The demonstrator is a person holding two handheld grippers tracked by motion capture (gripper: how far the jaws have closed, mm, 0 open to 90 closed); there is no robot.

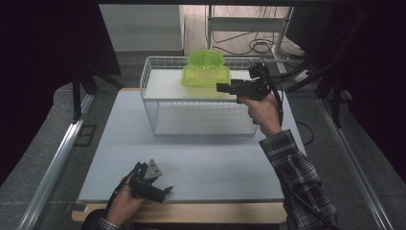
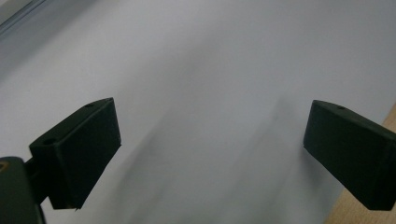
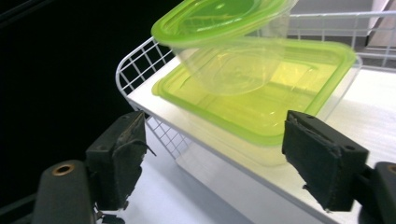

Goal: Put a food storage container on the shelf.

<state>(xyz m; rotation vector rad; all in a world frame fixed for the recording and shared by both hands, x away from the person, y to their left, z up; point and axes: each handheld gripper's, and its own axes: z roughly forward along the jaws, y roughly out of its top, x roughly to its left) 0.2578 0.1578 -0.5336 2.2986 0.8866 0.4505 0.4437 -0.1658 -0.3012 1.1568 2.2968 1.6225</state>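
A square clear container with a green lid (image 1: pixel 206 76) (image 3: pixel 261 93) sits on the top board of a white wire rack (image 1: pixel 148 103) (image 3: pixel 135 60). A round green-lidded container (image 1: pixel 206 58) (image 3: pixel 224 18) rests tilted on top of it. My right gripper (image 1: pixel 220 87) (image 3: pixel 219 158) hovers level just to the right of the square container, open; its jaws stand wide in front of the container's near corner and do not touch it. My left gripper (image 1: pixel 165 191) (image 2: pixel 210 149) lies low over the grey mat (image 2: pixel 210 70) at the front left, open, nothing between its jaws.
The rack stands at the back of the grey mat (image 1: pixel 215 163) and has a lower shelf under the top board. A wooden table edge (image 1: pixel 191 213) (image 2: pixel 345 210) runs along the front. Dark curtains flank the table, and a metal frame with cables stands behind it.
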